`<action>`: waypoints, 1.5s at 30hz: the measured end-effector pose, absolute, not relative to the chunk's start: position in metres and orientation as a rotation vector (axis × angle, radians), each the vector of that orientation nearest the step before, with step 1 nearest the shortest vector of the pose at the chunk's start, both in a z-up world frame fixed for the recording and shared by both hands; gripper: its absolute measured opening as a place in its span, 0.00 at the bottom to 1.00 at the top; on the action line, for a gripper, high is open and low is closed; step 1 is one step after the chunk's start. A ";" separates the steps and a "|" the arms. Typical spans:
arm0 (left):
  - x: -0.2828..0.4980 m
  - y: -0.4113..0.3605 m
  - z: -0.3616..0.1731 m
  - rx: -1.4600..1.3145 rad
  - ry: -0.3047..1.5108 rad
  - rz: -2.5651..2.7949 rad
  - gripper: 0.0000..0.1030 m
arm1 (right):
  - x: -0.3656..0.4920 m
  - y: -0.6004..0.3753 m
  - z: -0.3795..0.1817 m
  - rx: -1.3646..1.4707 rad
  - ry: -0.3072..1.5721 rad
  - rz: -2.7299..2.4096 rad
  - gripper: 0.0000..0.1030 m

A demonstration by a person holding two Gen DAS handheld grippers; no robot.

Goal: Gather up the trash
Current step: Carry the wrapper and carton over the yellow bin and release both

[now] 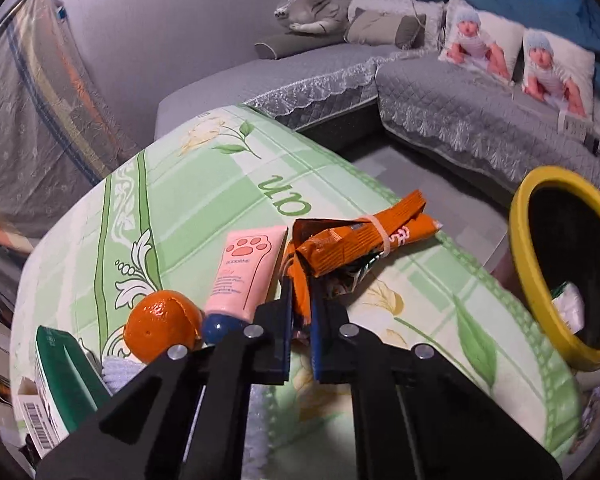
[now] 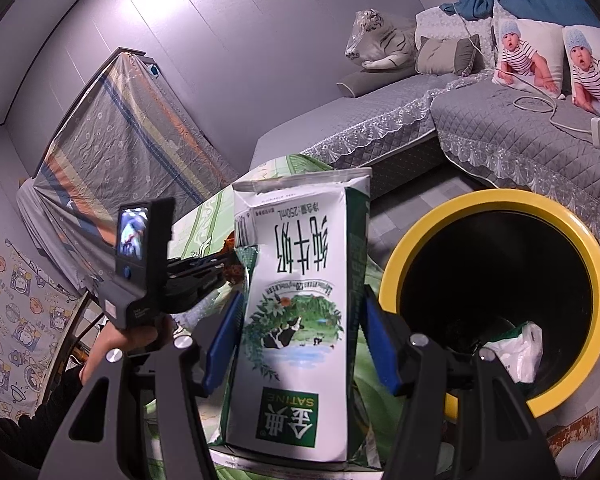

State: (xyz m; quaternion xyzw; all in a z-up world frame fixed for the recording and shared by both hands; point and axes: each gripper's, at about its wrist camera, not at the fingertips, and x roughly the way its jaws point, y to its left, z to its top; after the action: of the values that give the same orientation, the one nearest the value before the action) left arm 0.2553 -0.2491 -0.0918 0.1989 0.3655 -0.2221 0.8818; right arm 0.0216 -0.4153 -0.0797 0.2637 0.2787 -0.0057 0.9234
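My left gripper (image 1: 304, 314) is shut on a strip of the crumpled orange snack wrapper (image 1: 352, 240), which lies on the green floral tablecloth (image 1: 180, 184). My right gripper (image 2: 300, 340) is shut on a white and green milk carton (image 2: 300, 280), held upside down with its torn top pointing away. The carton hangs just left of the yellow-rimmed black bin (image 2: 500, 196). That bin (image 1: 520, 248) stands off the table's right edge in the left wrist view. White crumpled trash (image 2: 516, 348) lies inside it.
A pink tube (image 1: 244, 268), a tangerine (image 1: 160, 324) and a green box (image 1: 60, 376) sit on the table left of my left gripper. A person's hand (image 2: 120, 340) holds the left gripper's handle. A grey sofa (image 1: 460, 92) with cushions runs behind.
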 end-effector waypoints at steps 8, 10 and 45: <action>0.232 -0.234 -0.042 0.295 0.668 -0.525 0.03 | 0.014 -0.423 -0.077 0.553 0.548 -0.046 0.54; 0.224 -0.237 -0.033 0.293 0.652 -0.544 0.03 | 0.012 -0.428 -0.075 0.557 0.537 -0.070 0.53; 0.163 -0.422 -0.093 0.344 0.733 -0.861 0.91 | -0.004 -0.572 -0.149 0.630 0.697 -0.625 0.72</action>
State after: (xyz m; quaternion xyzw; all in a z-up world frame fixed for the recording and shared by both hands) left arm 0.1631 -0.4225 -0.0925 0.1623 0.3457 -0.4057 0.8304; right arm -0.0037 -0.5722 -0.1489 0.2984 0.3302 -0.2961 0.8451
